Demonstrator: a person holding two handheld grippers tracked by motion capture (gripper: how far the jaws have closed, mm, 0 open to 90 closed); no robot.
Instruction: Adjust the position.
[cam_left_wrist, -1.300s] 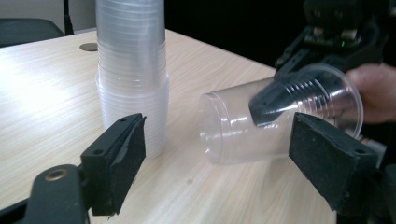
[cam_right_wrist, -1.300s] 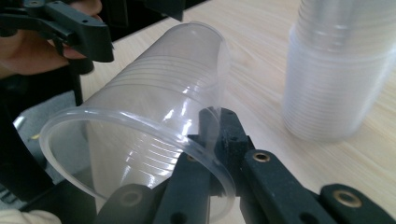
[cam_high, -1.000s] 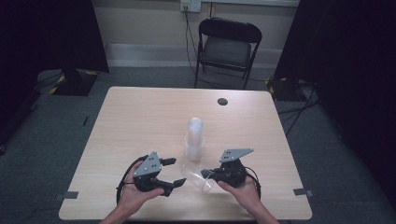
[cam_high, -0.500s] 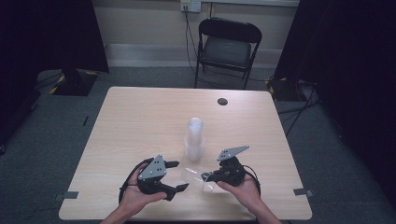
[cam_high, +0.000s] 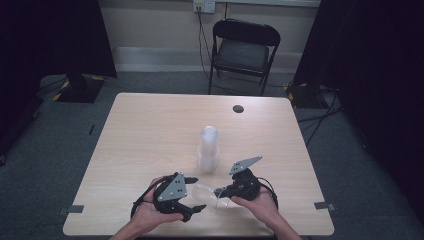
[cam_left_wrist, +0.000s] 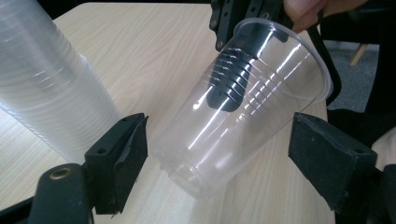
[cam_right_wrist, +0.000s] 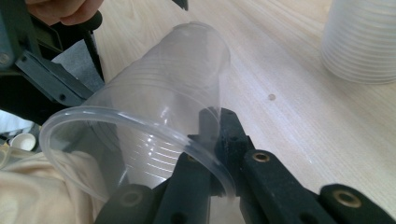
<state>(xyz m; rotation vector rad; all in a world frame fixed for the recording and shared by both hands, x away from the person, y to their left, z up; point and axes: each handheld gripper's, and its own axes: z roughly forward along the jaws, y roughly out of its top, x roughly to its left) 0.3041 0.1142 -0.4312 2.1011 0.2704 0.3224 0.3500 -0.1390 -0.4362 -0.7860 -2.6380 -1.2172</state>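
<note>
Here a single clear plastic cup (cam_left_wrist: 243, 112) lies tilted near the table's front edge, between the two grippers. Its long axis slants: in the left gripper view the closed base dips toward the wood while the open rim rises away, toward the right gripper (cam_high: 226, 191). That gripper's jaws are closed on the cup's rim wall, one ribbed jaw inside the cup and the other outside it. The left gripper (cam_high: 196, 194) stands wide open, its two pads on either side of the cup's lower body and not touching it. Just behind, toward the middle of the table (cam_high: 140, 130), stands an upright stack of clear cups (cam_high: 208, 149), apart from the held one. Farther back a small dark disc (cam_high: 238, 108) lies near the far edge, and a folding chair (cam_high: 243, 50) stands beyond the table.
</note>
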